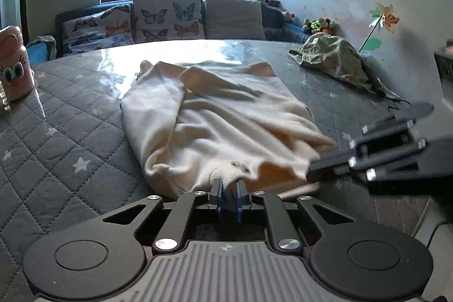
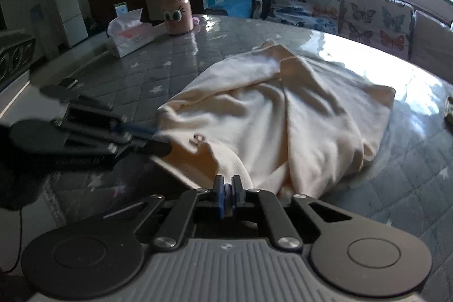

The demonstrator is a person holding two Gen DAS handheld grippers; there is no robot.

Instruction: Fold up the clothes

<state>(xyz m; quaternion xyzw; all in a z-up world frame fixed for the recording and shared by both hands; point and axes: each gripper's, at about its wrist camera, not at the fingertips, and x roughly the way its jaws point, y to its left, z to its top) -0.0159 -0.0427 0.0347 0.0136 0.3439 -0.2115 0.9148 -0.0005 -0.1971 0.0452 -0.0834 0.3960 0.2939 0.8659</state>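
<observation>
A cream garment (image 1: 220, 120) lies crumpled on the grey quilted table (image 1: 70, 149); it also shows in the right wrist view (image 2: 283, 115). My left gripper (image 1: 229, 188) is shut on the garment's near hem and lifts it slightly. My right gripper (image 2: 227, 188) is shut on the same hem further right. The right gripper shows in the left wrist view (image 1: 314, 169) pinching the cloth edge. The left gripper shows in the right wrist view (image 2: 158, 137) at the hem's left end.
An olive hat (image 1: 334, 61) lies at the table's far right. A pink bottle with a cartoon face (image 2: 177, 10) and a tissue box (image 2: 128, 36) stand at the far left. A sofa with butterfly cushions (image 1: 167, 16) stands behind the table.
</observation>
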